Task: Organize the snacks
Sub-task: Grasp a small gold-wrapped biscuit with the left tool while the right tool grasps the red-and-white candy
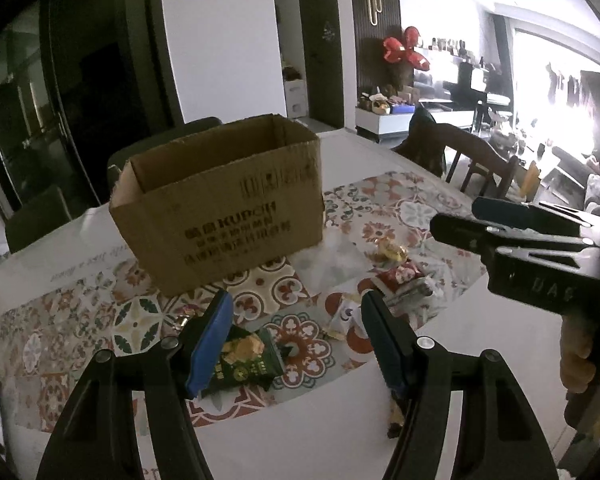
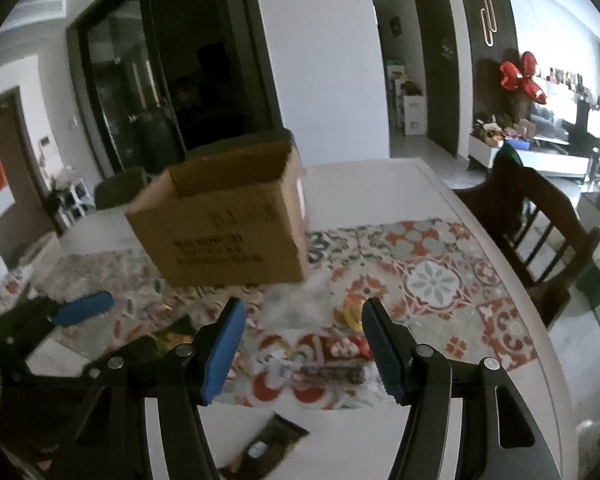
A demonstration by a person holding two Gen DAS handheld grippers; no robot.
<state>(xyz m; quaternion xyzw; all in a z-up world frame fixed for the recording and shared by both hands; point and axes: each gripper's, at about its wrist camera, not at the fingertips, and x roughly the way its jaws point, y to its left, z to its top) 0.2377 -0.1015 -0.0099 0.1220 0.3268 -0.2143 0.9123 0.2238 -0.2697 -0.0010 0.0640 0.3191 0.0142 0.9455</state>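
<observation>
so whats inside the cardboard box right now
Only the bare upper inner walls of the open cardboard box show from both wrist views. Its front wall hides the floor, so whether any snacks are in it cannot be told.

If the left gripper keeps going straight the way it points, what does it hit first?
Probably the dark green snack packet lying on the patterned table mat, just ahead of the left gripper and its open jaws; depth is uncertain.

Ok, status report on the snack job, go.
Left gripper open, over green snack packet. Right gripper open, over red packet. Cardboard box open, upright behind snacks. Nothing blocking.
</observation>
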